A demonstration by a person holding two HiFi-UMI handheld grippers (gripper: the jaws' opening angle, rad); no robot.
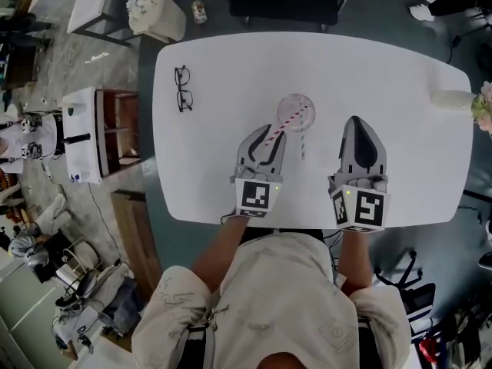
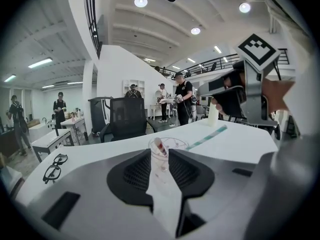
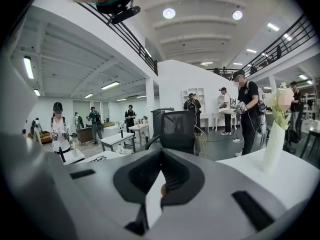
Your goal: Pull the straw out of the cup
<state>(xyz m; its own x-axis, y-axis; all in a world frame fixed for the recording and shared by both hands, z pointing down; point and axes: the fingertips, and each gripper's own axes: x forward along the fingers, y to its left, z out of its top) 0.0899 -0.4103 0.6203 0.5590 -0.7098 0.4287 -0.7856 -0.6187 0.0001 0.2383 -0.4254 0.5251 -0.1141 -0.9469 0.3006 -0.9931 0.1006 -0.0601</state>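
Supporting surface: white table [image 1: 231, 60], filling the middle of the head view.
Left gripper [image 1: 267, 133]: lower centre of the head view, pointing up-frame at the cup. Jaws spread, with a clear gap between the tips and the pads pressing on nothing.
Right gripper [image 1: 355, 120]: lower centre-right, beside the left one and well apart from the cup. Jaw tips pressed together, nothing between them.
Vase [image 1: 453, 98]: white, holding flowers, at the table's right edge.
Cup [image 1: 293, 104]: clear, upright, centre of the table. In the left gripper view it stands straight ahead, in line with the jaw gap.
Glasses [image 1: 183, 88]: dark-framed, lying at upper left of the table, well apart from the cup.
Red-striped straw [image 1: 288, 121]: in the cup, leaning out toward lower left. Its free end reaches the left gripper's tips; cannot tell whether it touches them.
Green-striped straw [image 1: 302, 146]: lying flat on the table just below the cup, between the two grippers.
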